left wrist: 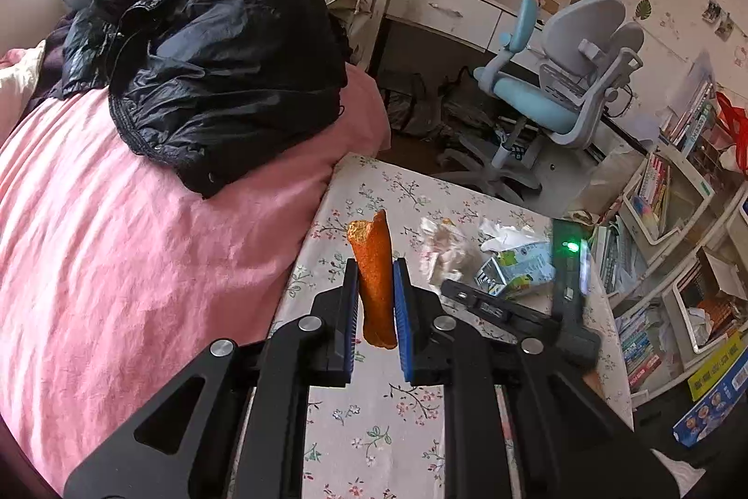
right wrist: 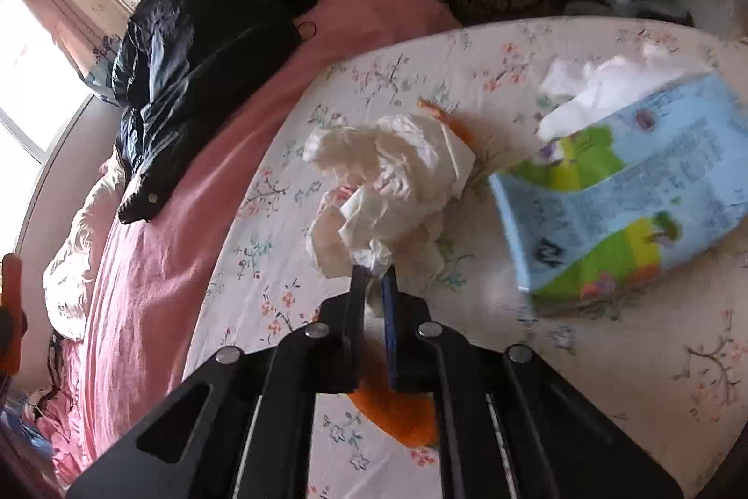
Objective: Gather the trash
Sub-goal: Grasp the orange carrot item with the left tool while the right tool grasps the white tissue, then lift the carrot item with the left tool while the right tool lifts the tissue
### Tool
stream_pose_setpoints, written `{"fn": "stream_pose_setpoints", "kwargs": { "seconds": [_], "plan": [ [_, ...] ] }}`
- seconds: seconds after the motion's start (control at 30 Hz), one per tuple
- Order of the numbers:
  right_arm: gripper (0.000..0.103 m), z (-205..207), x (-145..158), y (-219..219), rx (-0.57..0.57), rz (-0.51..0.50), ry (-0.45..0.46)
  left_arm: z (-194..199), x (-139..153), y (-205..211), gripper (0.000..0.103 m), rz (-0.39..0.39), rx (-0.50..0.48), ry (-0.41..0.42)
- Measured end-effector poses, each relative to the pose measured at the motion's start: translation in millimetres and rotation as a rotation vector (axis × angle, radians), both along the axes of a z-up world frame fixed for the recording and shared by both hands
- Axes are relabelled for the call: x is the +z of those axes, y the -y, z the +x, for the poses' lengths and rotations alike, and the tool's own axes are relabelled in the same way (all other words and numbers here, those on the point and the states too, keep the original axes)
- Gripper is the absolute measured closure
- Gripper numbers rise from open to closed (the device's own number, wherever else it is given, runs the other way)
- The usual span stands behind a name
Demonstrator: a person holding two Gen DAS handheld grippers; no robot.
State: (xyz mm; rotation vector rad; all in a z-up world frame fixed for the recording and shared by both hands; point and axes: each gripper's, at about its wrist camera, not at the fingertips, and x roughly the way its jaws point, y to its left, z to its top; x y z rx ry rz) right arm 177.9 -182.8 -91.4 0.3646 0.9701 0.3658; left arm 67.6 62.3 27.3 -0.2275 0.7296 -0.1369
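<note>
We hold the orange wrapper (left wrist: 375, 279) upright in the left gripper (left wrist: 376, 302), its jaws clamped on it, lifted clear above the floral worktop (left wrist: 374, 429). Our right gripper (right wrist: 372, 288) has its jaws nipped shut on a tail of the crumpled white plastic bag (right wrist: 392, 181) mid-worktop, beside the blue carton (right wrist: 631, 190), ready for lifting.

An orange peel (left wrist: 374, 288) is seen between black fingers (left wrist: 348, 302), one faced with a blue pad (left wrist: 402, 312). The table (left wrist: 374, 419) is covered in white cloth printed with pink and green flowers. White crumpled tissue (right wrist: 392, 181) and a blue, green and yellow carton (right wrist: 626, 190) are shown. The blanket (left wrist: 140, 242) is pink, the jacket (left wrist: 219, 54) black.
</note>
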Motion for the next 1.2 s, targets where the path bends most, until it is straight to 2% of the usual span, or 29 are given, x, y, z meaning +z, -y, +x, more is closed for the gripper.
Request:
{"fn": "stream_pose_setpoints", "kwargs": {
  "seconds": [0.2, 0.33, 0.53, 0.73, 1.0, 1.2],
  "plan": [
    [0.098, -48, 26, 7, 0.075, -0.003, 0.083, -2, 1, -1, 0.089, -0.009, 0.0, 0.0],
    [0.098, -98, 47, 25, 0.114, 0.006, 0.131, -4, 2, 3, 0.089, -0.002, -0.015, 0.002],
    [0.098, -160, 53, 49, 0.129, -0.024, 0.136, -6, -1, 15, 0.089, 0.022, -0.042, -0.005],
    [0.098, -162, 40, 55, 0.096, 0.012, 0.112, -9, -6, 29, 0.089, 0.051, -0.089, -0.018],
    [0.098, -167, 45, 54, 0.113, 0.04, 0.14, -13, -11, 47, 0.089, 0.101, -0.14, -0.034],
    [0.098, -174, 48, 52, 0.137, 0.044, 0.159, -19, -13, 66, 0.089, 0.183, -0.168, -0.024]
  ]
}}
